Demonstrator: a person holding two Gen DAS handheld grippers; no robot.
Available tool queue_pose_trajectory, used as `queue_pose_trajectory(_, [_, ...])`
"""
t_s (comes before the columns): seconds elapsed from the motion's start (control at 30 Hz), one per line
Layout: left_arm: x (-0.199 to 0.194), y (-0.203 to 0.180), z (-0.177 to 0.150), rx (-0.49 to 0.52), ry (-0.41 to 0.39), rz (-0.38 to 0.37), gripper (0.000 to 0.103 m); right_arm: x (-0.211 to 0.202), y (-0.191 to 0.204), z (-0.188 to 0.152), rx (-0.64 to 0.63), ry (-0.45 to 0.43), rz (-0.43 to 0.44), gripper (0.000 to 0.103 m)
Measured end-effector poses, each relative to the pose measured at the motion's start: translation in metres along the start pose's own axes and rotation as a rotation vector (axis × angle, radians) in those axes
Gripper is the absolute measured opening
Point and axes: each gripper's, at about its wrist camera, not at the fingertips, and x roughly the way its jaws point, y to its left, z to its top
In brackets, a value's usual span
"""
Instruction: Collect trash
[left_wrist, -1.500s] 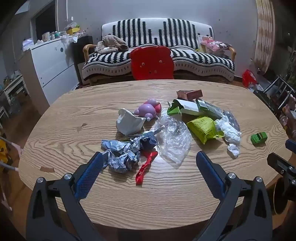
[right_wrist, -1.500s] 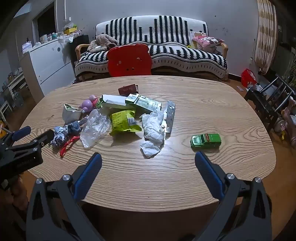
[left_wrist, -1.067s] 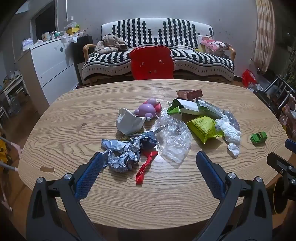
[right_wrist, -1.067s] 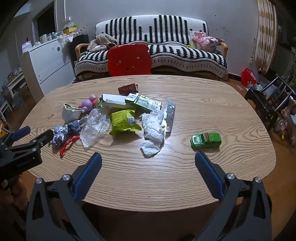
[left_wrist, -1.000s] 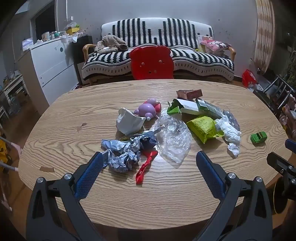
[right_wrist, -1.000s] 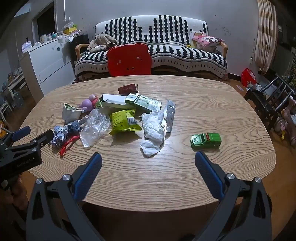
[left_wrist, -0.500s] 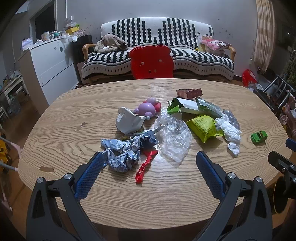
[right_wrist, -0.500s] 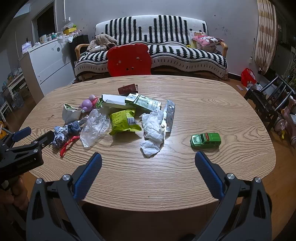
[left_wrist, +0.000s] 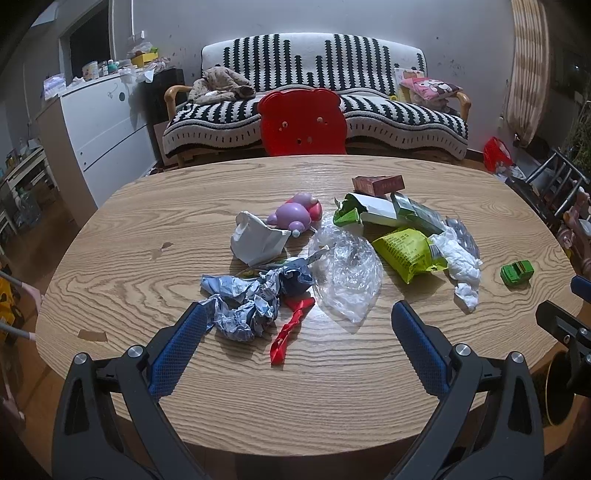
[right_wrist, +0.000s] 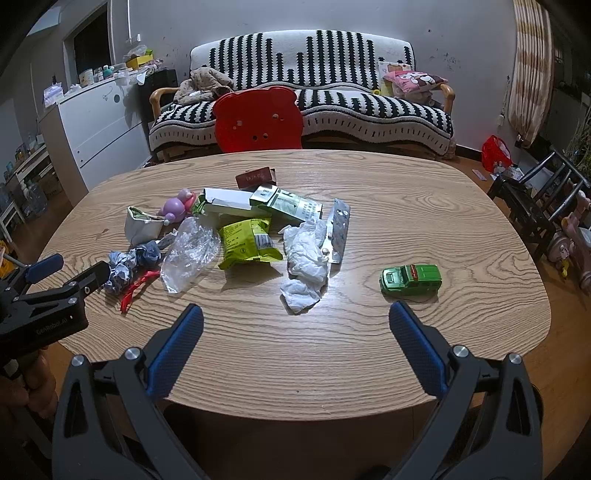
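Trash lies in a heap on the wooden table (left_wrist: 147, 258): crumpled blue-grey paper (left_wrist: 247, 299), a red wrapper strip (left_wrist: 290, 328), a clear plastic bag (left_wrist: 347, 273), a yellow-green snack bag (left_wrist: 406, 253), a white tissue (right_wrist: 306, 262), a blister pack (right_wrist: 338, 229), green and white cartons (right_wrist: 258, 201) and a white cup (left_wrist: 256, 240). My left gripper (left_wrist: 299, 328) is open and empty, just short of the crumpled paper. My right gripper (right_wrist: 295, 326) is open and empty, just short of the tissue.
A green toy car (right_wrist: 410, 278) and a purple toy (left_wrist: 291, 216) lie on the table among the trash. A small red box (left_wrist: 378, 183) sits behind the heap. A red bear-shaped chair (left_wrist: 303, 125) and a striped sofa (left_wrist: 369, 110) stand beyond the table's far edge.
Almost nothing has changed. Both grippers stay open and hover at the table's near edge with only a slight drift.
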Motion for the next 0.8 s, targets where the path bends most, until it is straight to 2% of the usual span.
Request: queue_pose_trajectory(0.8, [0.0049, -0.0036, -0.0062, -0.002, 0.006, 0.000, 0.097, -0.0014, -0.0003, 0.0003, 0.002, -0.002, 0.000, 0.097])
